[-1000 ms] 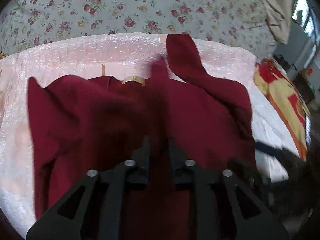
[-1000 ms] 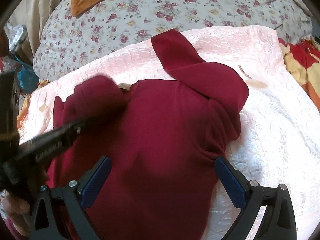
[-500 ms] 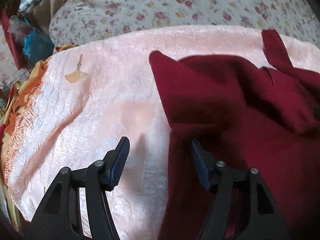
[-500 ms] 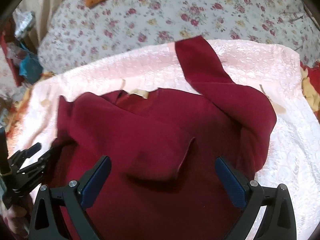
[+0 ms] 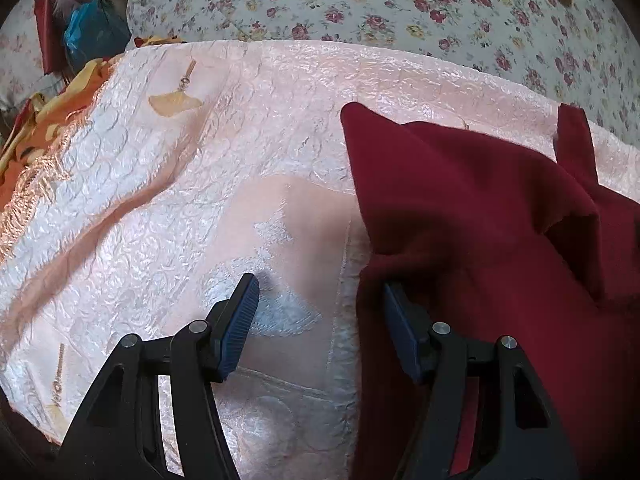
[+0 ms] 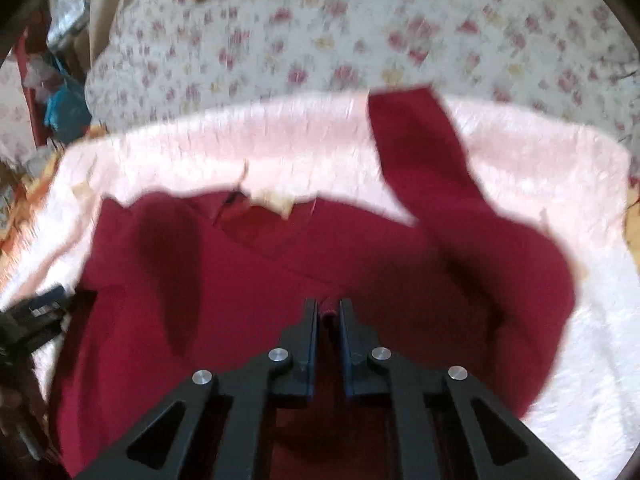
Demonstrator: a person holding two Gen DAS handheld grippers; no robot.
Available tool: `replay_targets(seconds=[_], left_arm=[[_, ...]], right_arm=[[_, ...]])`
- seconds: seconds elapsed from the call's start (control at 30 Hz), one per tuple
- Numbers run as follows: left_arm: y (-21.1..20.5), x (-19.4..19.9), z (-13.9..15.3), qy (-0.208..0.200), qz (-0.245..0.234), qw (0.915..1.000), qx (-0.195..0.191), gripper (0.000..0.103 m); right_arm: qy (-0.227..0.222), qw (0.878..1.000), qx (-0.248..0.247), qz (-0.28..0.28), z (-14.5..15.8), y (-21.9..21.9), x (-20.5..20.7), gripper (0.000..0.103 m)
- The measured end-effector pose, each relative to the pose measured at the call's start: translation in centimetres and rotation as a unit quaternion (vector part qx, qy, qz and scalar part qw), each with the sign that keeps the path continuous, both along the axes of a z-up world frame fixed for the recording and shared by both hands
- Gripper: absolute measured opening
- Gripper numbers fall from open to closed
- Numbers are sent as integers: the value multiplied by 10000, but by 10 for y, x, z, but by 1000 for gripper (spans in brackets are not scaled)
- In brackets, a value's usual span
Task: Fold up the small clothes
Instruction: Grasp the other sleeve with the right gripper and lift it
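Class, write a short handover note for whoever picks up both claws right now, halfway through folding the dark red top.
Left claw: open, empty, at the dark red top's left edge over the pink bedspread.
Right claw: shut on a pinch of the top's cloth mid-body.
Top lies on the bedspread; its left side looks folded inward.
Right sleeve sticks out toward the floral quilt.
Left to do: bring in that sleeve, then finish the folding.
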State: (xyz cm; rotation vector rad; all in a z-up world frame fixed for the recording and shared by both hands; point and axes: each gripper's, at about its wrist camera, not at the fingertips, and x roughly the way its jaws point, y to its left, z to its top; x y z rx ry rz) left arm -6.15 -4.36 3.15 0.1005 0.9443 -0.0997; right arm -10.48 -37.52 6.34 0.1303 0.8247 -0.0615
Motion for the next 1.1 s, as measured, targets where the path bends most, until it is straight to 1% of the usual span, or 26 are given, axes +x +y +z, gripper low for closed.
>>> replay_targets(seconds=[0.07,0.1,0.17,0.2,0.23,0.3,0.33,0.37,0.4,0.43,0.47,0.5,0.53,0.6,0.63,0.67,0.73,0.8,0.9,0.97,1.03,1.07,1.1], left_arm=[[0,-1,-1,4,38,10000,-5,63],[0,-1,0,0,52,10000,-5,63],[1,0,0,-11,55,10000,22,63],[2,1,-1,-9,55,10000,38,63],[3,2,-2,-4,58,10000,50,63],[7,5,-3,26,84,10000,-9,63],[9,5,-3,42,97,9999,-58,63],[10,6,-4,55,104,9999,-91,63],[11,6,-4,60,106,9999,-104,63],[12,6,-4,67,106,9999,-116,63],[13,6,-3,72,107,9998,-124,63],[13,6,-2,80,103,9998,-140,63],[15,5,0,82,101,9997,-183,63],[18,3,3,95,110,9995,-273,63],[19,0,8,74,122,9994,-318,63],[20,-3,11,24,148,9994,-315,63],[23,-9,22,-173,217,9992,-273,63],[26,-13,31,-271,285,9987,-322,63],[25,-8,41,-275,277,9983,-444,63],[16,-3,45,-274,204,9987,-368,63],[7,3,45,-282,131,9990,-325,63],[1,8,43,-268,84,9991,-316,63],[-4,12,40,-232,61,9993,-298,63]], right_arm=[[-191,9993,-249,-199,9,-11,-6,9],[-173,9990,-286,-291,11,-18,-6,9],[-62,9996,-5,-262,9,-27,-4,9],[-40,9997,-57,-239,8,-27,-4,9],[-23,9989,-395,-269,7,-23,-2,9],[-2,9959,-833,-367,7,-22,0,9],[17,9940,-996,-443,5,-23,2,9],[119,9908,-1219,-572,-3,-27,8,9],[269,9895,-1248,-675,-11,-32,15,9],[426,9899,-1121,-762,-20,-39,19,9],[562,9912,-844,-846,-26,-49,21,9],[605,9928,-534,-890,-29,-55,21,9],[527,9942,-307,-885,-27,-56,17,12],[330,9969,-88,-716,-19,-47,6,26],[246,9980,-11,-578,-15,-39,2,42],[150,9992,68,-363,-10,-27,-2,51],[75,9997,164,156,-5,-1,-4,51],[163,9976,187,647,-7,31,3,51],[323,9936,179,1069,-20,65,19,51],[432,9926,179,1123,-34,81,34,51],[560,9925,249,1055,-47,88,42,51],[701,9920,317,996,-56,89,45,52],[732,9920,326,976,-62,90,43,52]])
